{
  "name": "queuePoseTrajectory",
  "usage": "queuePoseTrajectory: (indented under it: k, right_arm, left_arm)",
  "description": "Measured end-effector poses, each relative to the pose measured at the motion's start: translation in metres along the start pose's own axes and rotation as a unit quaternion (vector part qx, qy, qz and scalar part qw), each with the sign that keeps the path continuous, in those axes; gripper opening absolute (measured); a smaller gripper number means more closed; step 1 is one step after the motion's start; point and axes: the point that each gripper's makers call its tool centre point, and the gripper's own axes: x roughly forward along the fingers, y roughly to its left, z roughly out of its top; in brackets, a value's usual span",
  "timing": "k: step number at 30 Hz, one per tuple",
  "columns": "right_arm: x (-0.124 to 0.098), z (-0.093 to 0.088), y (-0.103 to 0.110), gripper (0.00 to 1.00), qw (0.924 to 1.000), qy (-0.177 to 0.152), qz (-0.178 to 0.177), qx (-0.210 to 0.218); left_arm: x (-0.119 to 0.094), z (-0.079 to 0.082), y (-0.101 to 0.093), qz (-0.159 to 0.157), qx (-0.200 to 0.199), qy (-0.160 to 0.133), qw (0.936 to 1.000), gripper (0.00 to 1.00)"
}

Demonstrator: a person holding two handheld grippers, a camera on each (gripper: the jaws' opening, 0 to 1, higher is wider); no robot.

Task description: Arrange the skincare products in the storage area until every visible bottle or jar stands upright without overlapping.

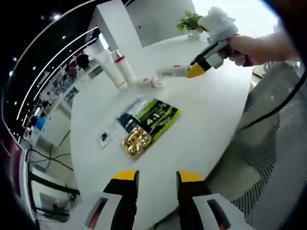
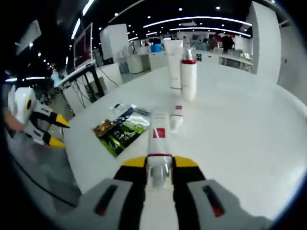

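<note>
- Two tall products already stand upright at the far side of the white counter (image 2: 249,120): a white tube (image 2: 173,64) and, just beside it, a white bottle with a red band (image 2: 189,76), at upper centre of the right gripper view and upper left of the left gripper view.
- One white tube with a red label (image 2: 158,143) is the piece in hand; the right gripper (image 2: 158,165) has its jaws pinching the tube's near end, the tube lying along the jaws and pointing away toward the standing pair.
- To do this step well, I judge the tube should be tipped up onto its flat cap end, set down on bare counter near the standing pair but not touching them, and released only once it balances.
- One smaller white item with a red band (image 2: 176,117) lies flat just beyond the held tube's tip; it looks like the next thing to stand up, and the held tube should be swung clear of it.
- A green and gold packet (image 1: 148,125) lies flat mid-counter, left of the held tube in the right gripper view, apart from the bottles.
- Seen from the left gripper view, a hand (image 1: 259,48) at upper right reaches the right gripper in over the counter, roughly level.
- Low in that view, the left gripper (image 1: 156,179) hangs over the counter's near edge, jaws spread and empty, well apart from the products.
</note>
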Motion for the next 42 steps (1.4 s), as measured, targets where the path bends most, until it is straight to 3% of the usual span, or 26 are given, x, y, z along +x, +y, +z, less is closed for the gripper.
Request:
queuePoseTrajectory:
  k: [3,8,9,12,15,16,20,21,22,23,24,25,28,32,34,36,39,42]
  right_arm:
    - [-0.005,0.001,0.001,0.19,1.0,-0.002,0.003,-0.003]
    - [-0.019,0.006,0.005,0.19,0.9995,-0.009,0.012,-0.027]
    - [-0.023,0.008,0.007,0.19,0.9992,-0.011,0.015,-0.035]
    - [-0.03,0.014,0.012,0.19,0.9982,-0.018,0.021,-0.052]
    - [-0.038,0.024,0.017,0.19,0.9957,-0.025,0.028,-0.085]
    - [-0.041,0.028,0.018,0.19,0.9945,-0.03,0.029,-0.096]
    - [-0.053,0.049,0.028,0.19,0.9875,-0.053,0.044,-0.142]
    - [-0.055,0.051,0.029,0.19,0.9872,-0.054,0.045,-0.143]
    - [-0.06,0.059,0.035,0.19,0.9828,-0.068,0.061,-0.161]
    - [-0.062,0.062,0.037,0.19,0.9814,-0.074,0.065,-0.165]
    - [-0.067,0.068,0.041,0.19,0.9779,-0.079,0.072,-0.18]
    - [-0.069,0.071,0.044,0.19,0.974,-0.081,0.078,-0.197]
    - [-0.076,0.077,0.053,0.19,0.9661,-0.088,0.099,-0.221]
    - [-0.077,0.078,0.055,0.19,0.9648,-0.091,0.103,-0.224]
    - [-0.085,0.083,0.065,0.19,0.9496,-0.091,0.127,-0.272]
    - [-0.089,0.08,0.078,0.19,0.9275,-0.08,0.154,-0.331]
    - [-0.091,0.075,0.086,0.19,0.9215,-0.071,0.175,-0.34]
    - [-0.091,0.07,0.094,0.19,0.9087,-0.061,0.193,-0.365]
  left_arm:
    - [-0.003,0.006,0.008,0.001,-0.02,-0.009,0.9998,0.34]
    - [-0.008,0.034,0.018,-0.003,-0.062,-0.057,0.9965,0.34]
    - [-0.009,0.048,0.018,-0.011,-0.083,-0.079,0.9933,0.34]
    - [-0.012,0.072,0.015,-0.034,-0.121,-0.116,0.9853,0.34]
    - [-0.018,0.104,0.009,-0.076,-0.191,-0.169,0.964,0.34]
    - [-0.019,0.11,0.008,-0.089,-0.204,-0.178,0.9585,0.34]
    - [-0.024,0.136,0.003,-0.15,-0.284,-0.213,0.9229,0.39]
    - [-0.025,0.139,0.003,-0.156,-0.291,-0.216,0.9187,0.4]
    - [-0.027,0.146,0.002,-0.182,-0.327,-0.225,0.8997,0.4]
    - [-0.027,0.147,0.002,-0.188,-0.337,-0.227,0.8942,0.41]
    - [-0.028,0.151,0.003,-0.2,-0.354,-0.232,0.8838,0.42]
    - [-0.028,0.155,0.005,-0.211,-0.382,-0.237,0.8678,0.43]
    - [-0.028,0.16,0.003,-0.234,-0.401,-0.24,0.8528,0.5]
    - [-0.028,0.161,0.003,-0.236,-0.402,-0.241,0.8512,0.54]
    - [-0.031,0.17,-0.003,-0.277,-0.434,-0.242,0.8226,0.53]
    - [-0.032,0.178,-0.011,-0.309,-0.442,-0.237,0.8078,0.52]
    - [-0.034,0.18,-0.021,-0.334,-0.439,-0.227,0.8027,0.47]
    - [-0.038,0.184,-0.038,-0.372,-0.422,-0.212,0.7991,0.39]
